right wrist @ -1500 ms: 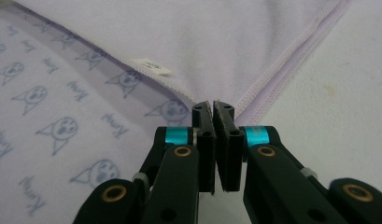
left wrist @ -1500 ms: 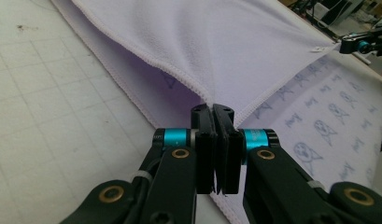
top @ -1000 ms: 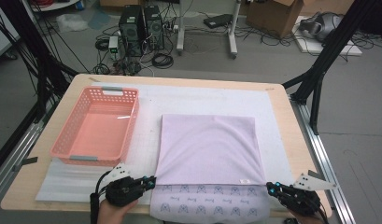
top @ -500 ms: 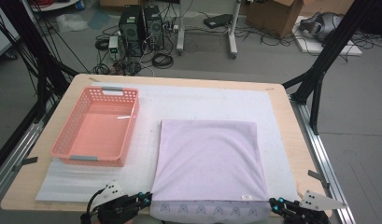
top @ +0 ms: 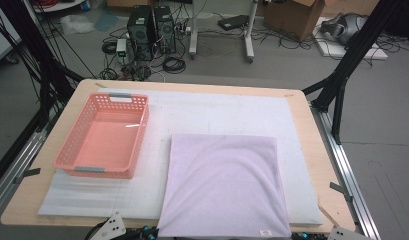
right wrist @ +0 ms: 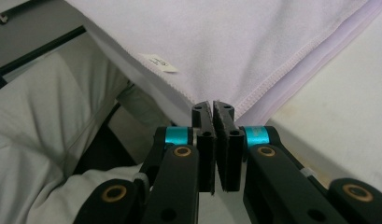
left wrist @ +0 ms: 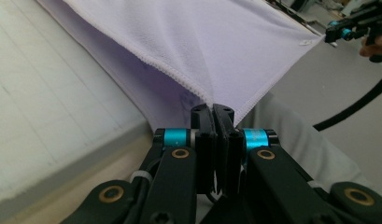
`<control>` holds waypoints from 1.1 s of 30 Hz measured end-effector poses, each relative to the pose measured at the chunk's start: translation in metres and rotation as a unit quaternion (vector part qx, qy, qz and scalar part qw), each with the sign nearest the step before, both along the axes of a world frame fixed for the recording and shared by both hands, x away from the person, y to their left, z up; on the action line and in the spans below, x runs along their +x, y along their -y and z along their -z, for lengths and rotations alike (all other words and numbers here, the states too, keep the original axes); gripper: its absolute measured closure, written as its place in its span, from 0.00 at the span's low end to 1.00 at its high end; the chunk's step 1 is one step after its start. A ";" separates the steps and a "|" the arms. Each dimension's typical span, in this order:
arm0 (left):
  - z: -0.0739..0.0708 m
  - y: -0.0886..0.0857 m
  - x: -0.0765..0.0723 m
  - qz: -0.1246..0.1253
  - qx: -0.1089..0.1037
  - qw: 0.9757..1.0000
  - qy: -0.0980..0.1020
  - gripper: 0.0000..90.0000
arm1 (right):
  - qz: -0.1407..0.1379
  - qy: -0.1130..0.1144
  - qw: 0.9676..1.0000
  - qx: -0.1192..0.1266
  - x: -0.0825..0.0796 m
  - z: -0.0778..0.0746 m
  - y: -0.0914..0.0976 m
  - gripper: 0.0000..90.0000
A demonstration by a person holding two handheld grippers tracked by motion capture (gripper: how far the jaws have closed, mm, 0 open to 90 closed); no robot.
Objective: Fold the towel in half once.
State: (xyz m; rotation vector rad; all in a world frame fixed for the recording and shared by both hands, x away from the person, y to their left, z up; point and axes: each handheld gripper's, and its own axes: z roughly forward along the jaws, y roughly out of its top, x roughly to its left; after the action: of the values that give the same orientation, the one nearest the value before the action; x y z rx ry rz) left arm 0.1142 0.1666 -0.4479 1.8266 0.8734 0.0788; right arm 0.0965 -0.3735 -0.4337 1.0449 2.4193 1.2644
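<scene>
A lilac cloth point(top: 223, 185) lies folded on the white mat, and its near edge hangs over the table's front. My left gripper point(top: 151, 233) sits at the bottom edge of the high view by the cloth's near left corner. In the left gripper view its jaws are shut on that stitched corner of the cloth point(left wrist: 188, 51), at the left gripper point(left wrist: 213, 111). My right gripper point(top: 298, 235) is at the near right corner. Up close, the right gripper point(right wrist: 213, 107) is shut on the cloth point(right wrist: 235, 42) beside a small white label point(right wrist: 156, 62).
A pink plastic basket point(top: 67, 150) stands at the left of the white foam mat point(top: 232, 110). The wooden table edge point(top: 22, 210) runs along the front. The person's grey clothing point(right wrist: 44, 121) lies under the grippers. Cables and computers sit on the floor behind.
Both grippers have drawn back toward the near table edge and pulled the cloth's upper layer with them. It now covers the patterned layer that showed along the front.
</scene>
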 end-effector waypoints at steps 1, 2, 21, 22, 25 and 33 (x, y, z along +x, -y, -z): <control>0.001 0.000 0.000 0.001 0.000 1.000 -0.001 0.96 | 0.001 -0.003 1.000 -0.001 -0.003 0.000 -0.001 0.97; 0.002 0.001 0.002 0.001 0.001 1.000 0.000 0.95 | -0.001 -0.001 1.000 -0.006 -0.004 0.000 -0.001 0.97; -0.016 0.012 0.093 -0.085 -0.032 0.994 0.058 0.53 | 0.143 0.018 0.990 0.002 0.115 0.004 -0.011 0.84; -0.015 0.013 0.095 -0.080 -0.030 0.995 0.058 0.53 | 0.145 0.014 0.989 0.006 0.120 0.006 -0.012 0.83; -0.012 0.015 0.104 -0.077 -0.028 0.995 0.055 0.53 | 0.153 0.002 0.988 -0.002 0.132 0.011 -0.020 0.81; -0.010 0.013 0.119 -0.080 -0.028 0.995 0.049 0.52 | 0.176 -0.014 0.984 -0.023 0.144 0.013 -0.023 0.98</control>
State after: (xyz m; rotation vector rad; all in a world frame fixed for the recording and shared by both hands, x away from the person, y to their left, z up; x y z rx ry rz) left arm 0.2330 0.1534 -0.4377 1.6832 0.9418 0.2411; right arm 0.2406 -0.3507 -0.4472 1.4075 2.1430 1.0729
